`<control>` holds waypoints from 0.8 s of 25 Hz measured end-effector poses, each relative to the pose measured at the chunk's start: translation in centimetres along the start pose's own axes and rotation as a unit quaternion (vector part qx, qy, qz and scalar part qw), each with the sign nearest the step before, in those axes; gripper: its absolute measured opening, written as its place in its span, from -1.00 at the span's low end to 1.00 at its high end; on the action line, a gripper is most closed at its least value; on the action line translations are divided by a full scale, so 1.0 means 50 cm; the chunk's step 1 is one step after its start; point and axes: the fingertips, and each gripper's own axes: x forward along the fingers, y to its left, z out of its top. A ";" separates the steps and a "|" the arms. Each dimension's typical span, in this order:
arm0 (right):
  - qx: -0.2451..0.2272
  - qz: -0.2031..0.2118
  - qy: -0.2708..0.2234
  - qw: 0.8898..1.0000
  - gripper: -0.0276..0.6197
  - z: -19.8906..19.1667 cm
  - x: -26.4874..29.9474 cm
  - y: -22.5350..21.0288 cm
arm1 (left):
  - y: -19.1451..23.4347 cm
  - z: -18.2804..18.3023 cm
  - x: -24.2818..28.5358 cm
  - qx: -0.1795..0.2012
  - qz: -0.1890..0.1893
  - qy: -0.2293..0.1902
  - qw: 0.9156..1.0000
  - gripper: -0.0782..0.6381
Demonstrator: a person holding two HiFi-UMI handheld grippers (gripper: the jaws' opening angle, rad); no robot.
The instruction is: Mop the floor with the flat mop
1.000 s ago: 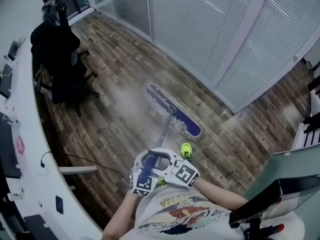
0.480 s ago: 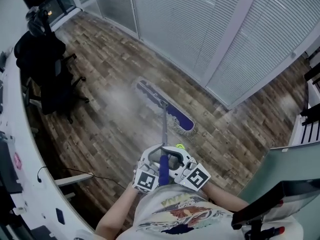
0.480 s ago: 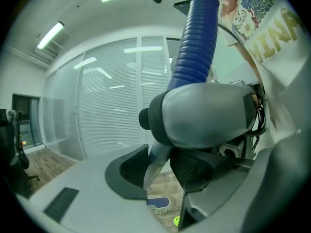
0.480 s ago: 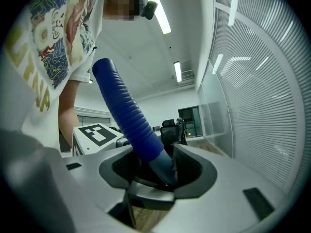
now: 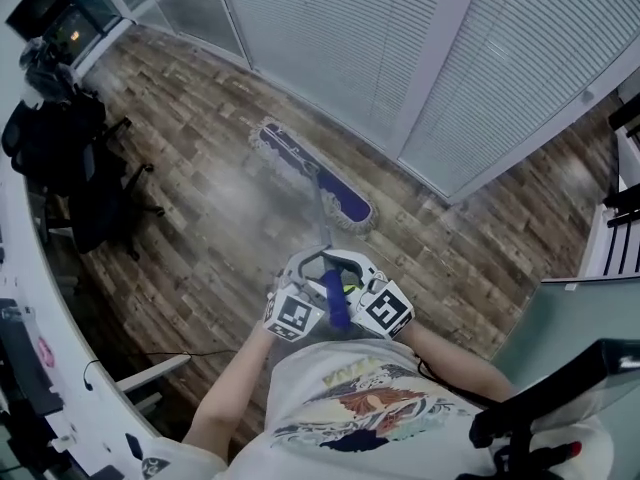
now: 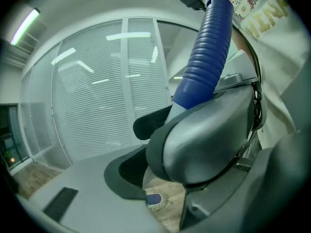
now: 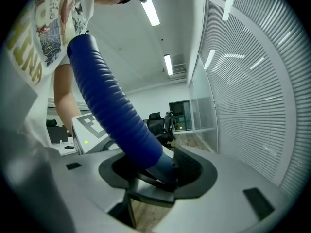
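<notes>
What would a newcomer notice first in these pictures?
The flat mop lies on the wooden floor near the blind-covered glass wall, in the upper middle of the head view. Below it, the left gripper and right gripper meet on its blue-gripped handle, in front of the person's shirt. The left jaws have just been opening and the right closing slightly, with the handle between both pairs.

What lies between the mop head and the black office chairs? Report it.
Head view: only bare wood floor, with a pale hazy patch, lies between the mop head and the black office chairs.
</notes>
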 end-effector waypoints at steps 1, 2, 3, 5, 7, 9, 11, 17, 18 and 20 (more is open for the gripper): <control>-0.003 0.000 0.001 1.000 -0.27 0.000 0.009 -0.027 | 0.019 0.000 0.021 -0.001 0.001 0.003 1.000 -0.38; -0.004 -0.001 0.002 1.000 -0.27 -0.002 0.019 -0.053 | 0.039 -0.003 0.041 -0.002 0.002 0.006 1.000 -0.38; -0.004 -0.002 0.003 1.000 -0.27 -0.004 0.031 -0.078 | 0.059 -0.008 0.059 -0.003 0.002 0.008 1.000 -0.38; -0.004 -0.006 0.002 1.000 -0.27 -0.005 0.060 -0.126 | 0.105 -0.016 0.091 -0.004 0.001 0.010 1.000 -0.37; -0.007 -0.010 0.003 1.000 -0.27 0.002 0.098 -0.177 | 0.163 -0.017 0.120 -0.002 0.001 0.005 1.000 -0.37; -0.010 -0.013 0.004 1.000 -0.27 0.012 0.151 -0.228 | 0.233 -0.024 0.143 -0.002 0.000 0.001 1.000 -0.37; -0.011 -0.020 0.006 1.000 -0.27 0.022 0.211 -0.287 | 0.312 -0.033 0.171 -0.003 -0.004 -0.002 1.000 -0.37; -0.013 -0.040 0.019 0.999 -0.27 0.072 0.412 -0.508 | 0.593 -0.037 0.272 -0.005 -0.017 -0.011 1.000 -0.37; -0.017 -0.038 0.020 0.999 -0.27 0.087 0.450 -0.544 | 0.646 -0.033 0.286 -0.006 -0.016 -0.014 1.000 -0.37; -0.022 -0.030 0.021 0.999 -0.27 0.123 0.520 -0.603 | 0.743 -0.022 0.304 -0.009 -0.009 -0.023 1.000 -0.37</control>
